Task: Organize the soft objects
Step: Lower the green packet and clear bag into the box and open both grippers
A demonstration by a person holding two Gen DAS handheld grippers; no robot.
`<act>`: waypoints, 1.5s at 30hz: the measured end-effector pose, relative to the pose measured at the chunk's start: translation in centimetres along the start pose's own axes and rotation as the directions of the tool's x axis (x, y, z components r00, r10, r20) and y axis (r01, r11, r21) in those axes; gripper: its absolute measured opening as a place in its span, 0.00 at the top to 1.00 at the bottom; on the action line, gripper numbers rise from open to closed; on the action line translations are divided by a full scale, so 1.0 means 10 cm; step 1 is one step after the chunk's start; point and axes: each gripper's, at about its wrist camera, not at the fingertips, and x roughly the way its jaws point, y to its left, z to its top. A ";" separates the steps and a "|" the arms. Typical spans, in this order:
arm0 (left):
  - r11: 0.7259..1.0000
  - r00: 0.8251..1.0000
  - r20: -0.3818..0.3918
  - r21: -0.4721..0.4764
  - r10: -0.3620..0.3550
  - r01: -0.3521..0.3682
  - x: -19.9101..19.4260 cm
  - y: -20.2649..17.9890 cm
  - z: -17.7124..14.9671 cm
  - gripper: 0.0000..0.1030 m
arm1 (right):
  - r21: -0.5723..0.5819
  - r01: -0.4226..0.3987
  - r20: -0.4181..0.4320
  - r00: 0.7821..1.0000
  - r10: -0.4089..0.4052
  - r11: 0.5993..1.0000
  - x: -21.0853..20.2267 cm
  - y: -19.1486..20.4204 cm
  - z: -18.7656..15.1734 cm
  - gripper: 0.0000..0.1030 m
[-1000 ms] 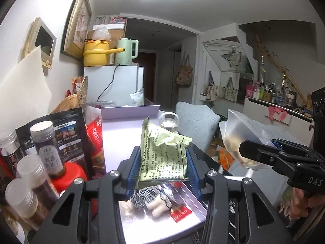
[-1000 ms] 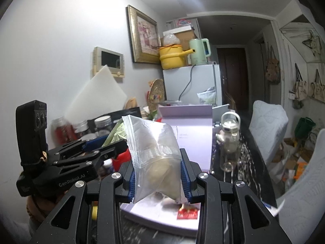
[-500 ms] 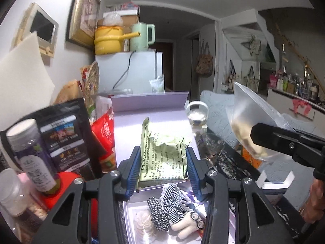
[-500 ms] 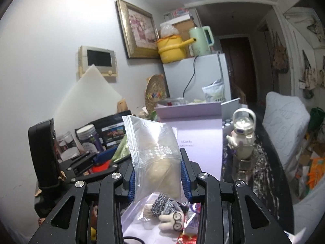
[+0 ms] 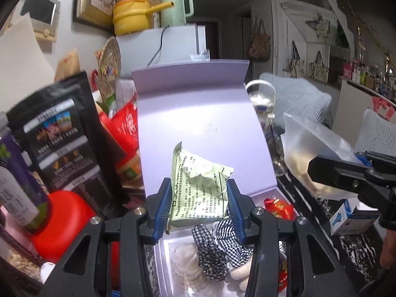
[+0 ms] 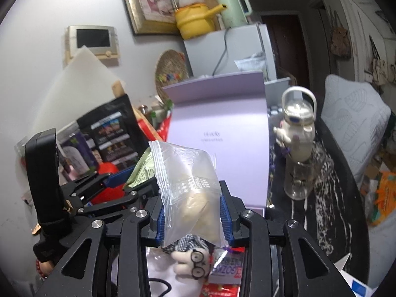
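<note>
My left gripper is shut on a pale green printed packet, held above an open lilac box. My right gripper is shut on a clear zip bag with a beige lump inside, also above the box; that bag also shows in the left wrist view. In the box lie a plush doll in checked cloth with glasses, a bag of round pads and a red packet.
Left of the box stand a black snack pouch, a red container and jars. A white bottle on a glass stands right of the box. A fridge with a yellow pot is behind.
Both grippers have moved forward and tilted down over the open box, so its contents show more. Both keep hold of their packets.
</note>
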 end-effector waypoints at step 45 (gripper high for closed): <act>0.998 0.918 -0.393 0.001 0.051 -0.055 0.83 -0.17 -0.35 0.57 | -0.010 0.154 -0.291 0.945 -0.150 0.988 0.89 -0.36 -0.41 0.59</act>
